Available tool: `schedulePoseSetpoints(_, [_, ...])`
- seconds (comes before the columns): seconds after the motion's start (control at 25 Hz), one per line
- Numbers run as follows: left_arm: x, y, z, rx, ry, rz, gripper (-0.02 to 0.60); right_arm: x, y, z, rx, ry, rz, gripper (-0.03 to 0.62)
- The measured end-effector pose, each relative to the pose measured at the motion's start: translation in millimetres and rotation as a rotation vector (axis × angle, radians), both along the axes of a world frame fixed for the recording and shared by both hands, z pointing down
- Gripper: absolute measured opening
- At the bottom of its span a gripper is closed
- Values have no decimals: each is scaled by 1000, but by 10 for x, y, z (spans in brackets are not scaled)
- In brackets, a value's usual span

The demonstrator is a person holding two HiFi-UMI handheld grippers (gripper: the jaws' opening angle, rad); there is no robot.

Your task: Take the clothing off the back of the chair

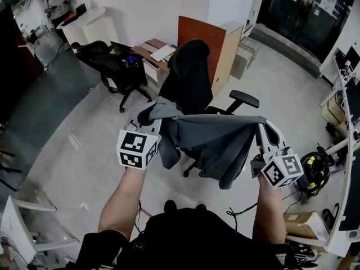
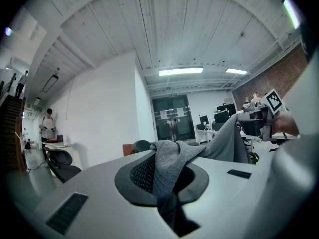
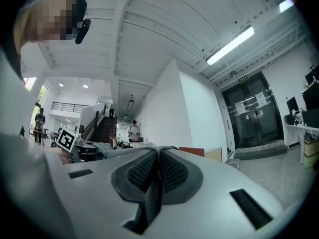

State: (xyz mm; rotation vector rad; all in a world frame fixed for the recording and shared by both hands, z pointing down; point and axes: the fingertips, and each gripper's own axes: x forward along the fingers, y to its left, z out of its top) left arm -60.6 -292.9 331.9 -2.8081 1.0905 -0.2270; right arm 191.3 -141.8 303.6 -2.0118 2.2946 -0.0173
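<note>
Two black office chairs stood there, the nearer chair (image 1: 188,75) and a second chair (image 1: 115,66) beyond it to its left. One grey garment (image 1: 216,139) hung spread just in front of the nearer chair's back. Two grippers clamped its ends: the left gripper (image 2: 162,178) and the right gripper (image 3: 157,176).

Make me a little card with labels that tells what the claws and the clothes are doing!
Left claw: shut on the grey clothing
Right claw: shut on the same clothing
Clothing: stretched between both claws, sagging in the middle
Chair: black office chair, behind the clothing
Chair back: its top shows bare
</note>
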Motion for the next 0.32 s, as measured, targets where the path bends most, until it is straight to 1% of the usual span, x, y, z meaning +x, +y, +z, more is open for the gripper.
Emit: schedulePoseSetpoints(0.32, [78,-28,23,-13,1,-2,20,44,-14,38,-6,-8,-21,17])
